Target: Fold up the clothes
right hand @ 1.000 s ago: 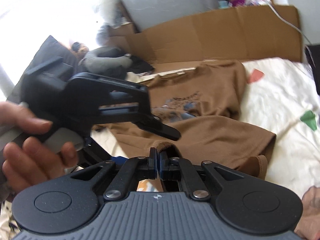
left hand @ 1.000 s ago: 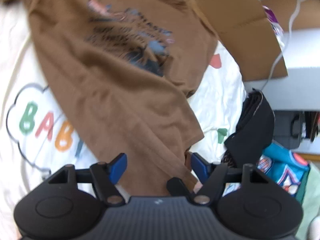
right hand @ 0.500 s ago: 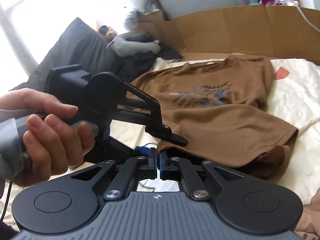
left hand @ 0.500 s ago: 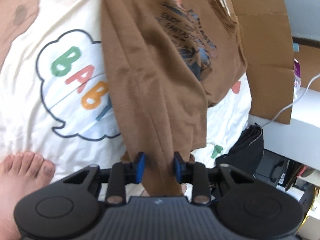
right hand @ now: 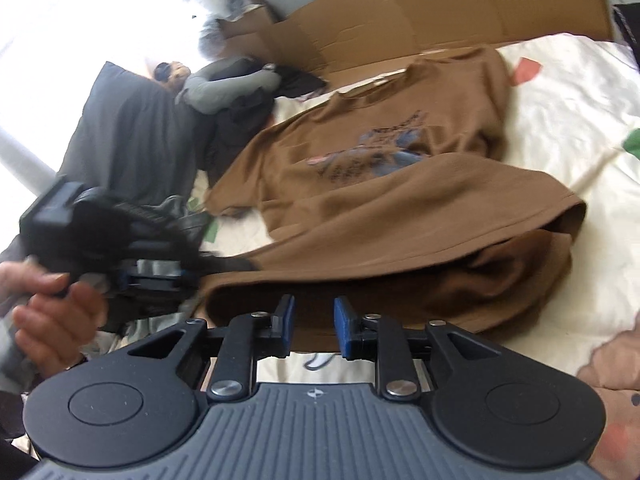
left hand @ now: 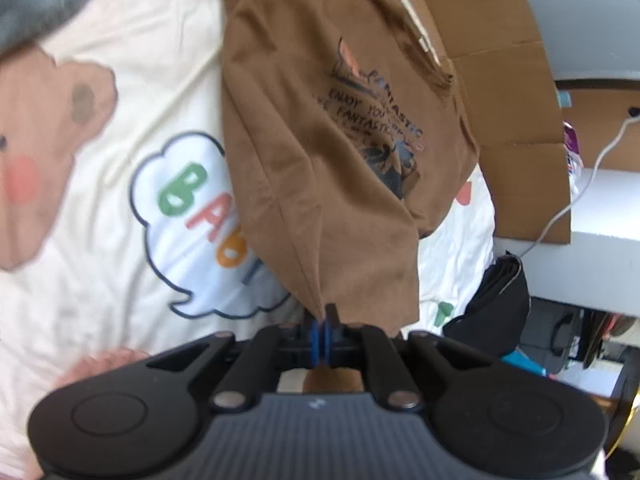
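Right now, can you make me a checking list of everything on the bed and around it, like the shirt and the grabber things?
Surface: cream bedsheet with a bear picture and a speech bubble of coloured letters.
Job's things: brown T-shirt, printed side up, hem corner lifted.
Clutter: dark pillow; grey and black clothes at the head; black garment at the bed edge.
Grippers: left hand-held gripper shut on the shirt's hem; right hand-held gripper open, at the hem, holding nothing.
Cables: white cable across the ledge beside the bed.
Surroundings: flattened cardboard against the wall.
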Motion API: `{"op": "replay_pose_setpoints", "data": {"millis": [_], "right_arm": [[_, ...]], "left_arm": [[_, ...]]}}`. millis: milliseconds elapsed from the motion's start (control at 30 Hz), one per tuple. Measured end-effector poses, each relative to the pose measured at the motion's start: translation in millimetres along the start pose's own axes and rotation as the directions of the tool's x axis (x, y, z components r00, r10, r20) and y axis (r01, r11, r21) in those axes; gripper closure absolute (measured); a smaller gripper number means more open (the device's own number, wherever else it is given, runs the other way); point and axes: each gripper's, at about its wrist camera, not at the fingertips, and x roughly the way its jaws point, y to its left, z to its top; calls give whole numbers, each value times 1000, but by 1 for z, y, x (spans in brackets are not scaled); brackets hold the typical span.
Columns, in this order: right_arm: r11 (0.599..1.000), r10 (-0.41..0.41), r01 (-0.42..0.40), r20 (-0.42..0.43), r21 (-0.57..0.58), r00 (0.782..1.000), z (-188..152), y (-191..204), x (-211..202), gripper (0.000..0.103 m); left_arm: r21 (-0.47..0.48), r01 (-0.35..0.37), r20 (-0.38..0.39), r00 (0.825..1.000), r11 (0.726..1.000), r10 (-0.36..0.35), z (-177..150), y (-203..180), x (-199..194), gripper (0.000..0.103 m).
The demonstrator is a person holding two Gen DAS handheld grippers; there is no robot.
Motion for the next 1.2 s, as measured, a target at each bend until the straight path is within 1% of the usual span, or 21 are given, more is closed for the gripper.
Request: {"op": "replay_pose_setpoints", "data": {"millis": [67,100,167,233,333,467,533,600,667,767,800,867,1067,1133,1167,1200], "right_arm": [[1000,-12,12,-3,28,1000,0,-5,-2,79],[999,-23,23,2,38,1000,0,-8,-3,76],[997,-45,44,11,59,999,0,-15,-5,72],[994,-70,68,16,82,997,-1,-22,-6,72],[988,-109,106,19,116,994,-1,-32,-7,72],[974,-168,162,23,159,986,-1,-44,-6,72],[967,-193,186,20,173,981,-2,-50,-3,72],[962,-200,194,15,193,980,-3,-56,1,72],[955,-207,201,4,216,978,-4,-62,6,72],[947,-217,211,-4,240,976,-5,-67,14,71],[945,-221,216,-6,248,975,-5,-68,17,65],[940,-218,213,-10,265,976,-2,-71,24,59],[929,-189,184,-17,322,982,11,-77,49,58],[927,-190,186,-19,325,982,21,-77,58,54],[929,-189,187,-24,320,982,25,-76,63,50],[931,-188,188,-32,313,982,30,-76,69,49]], "left_arm": [[43,-11,16,1000,999,10,1,2,-12,100],[66,-23,27,999,998,22,2,4,-19,100],[117,-71,64,996,991,63,4,8,-33,101],[157,-113,88,991,981,101,7,15,-46,101],[160,-159,109,984,974,142,15,35,-66,101],[154,-231,141,967,961,210,29,64,-90,101],[151,-274,165,954,950,249,38,76,-100,101],[153,-316,187,940,936,287,49,84,-108,101],[155,-346,197,929,925,315,59,92,-114,101],[184,-406,217,905,895,366,73,101,-121,101],[192,-423,224,897,885,381,76,104,-122,101],[193,-445,230,887,875,400,84,110,-122,101],[215,-502,272,854,837,443,107,119,-118,101],[223,-522,286,842,823,457,115,119,-115,101],[229,-533,293,836,815,464,118,119,-114,101],[238,-541,300,831,807,469,121,119,-113,101]]}}
